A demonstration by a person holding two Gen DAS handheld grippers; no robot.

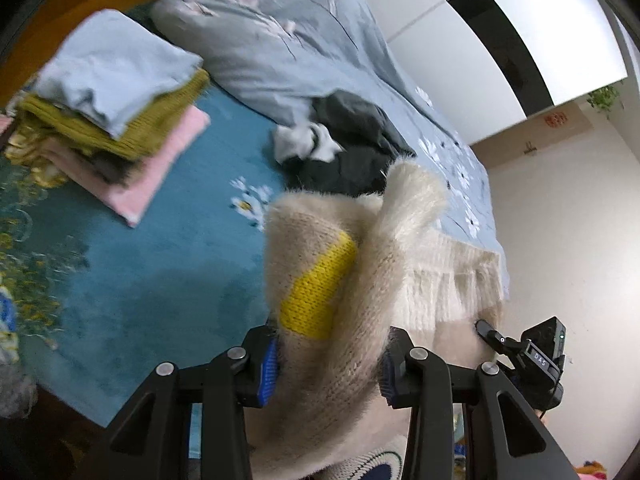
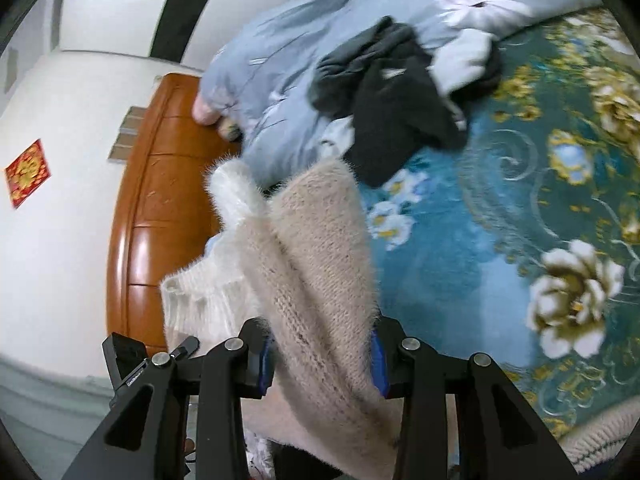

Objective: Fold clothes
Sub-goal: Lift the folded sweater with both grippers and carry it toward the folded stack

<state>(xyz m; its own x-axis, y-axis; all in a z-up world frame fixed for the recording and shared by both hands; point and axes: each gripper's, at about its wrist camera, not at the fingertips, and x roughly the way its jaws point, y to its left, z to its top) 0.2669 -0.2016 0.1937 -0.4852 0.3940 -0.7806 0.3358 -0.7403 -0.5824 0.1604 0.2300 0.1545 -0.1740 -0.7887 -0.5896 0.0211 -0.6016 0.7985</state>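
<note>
Fuzzy cream knit filled the space between the blue pads of the left claw, which was clamped on a bunched fold of the sweater, a bright yellow patch showing just above the grip. Across from it the right claw pinched another fold of the same sweater, so the garment hung lifted between both over the bed, its ribbed hem drooping to one side and a sleeve sticking up. Beyond it a dark crumpled garment lay against the grey-blue floral duvet. Well apart, on the teal blanket, sat a folded stack: pale blue on top, mustard under it, pink at the bottom.
</note>
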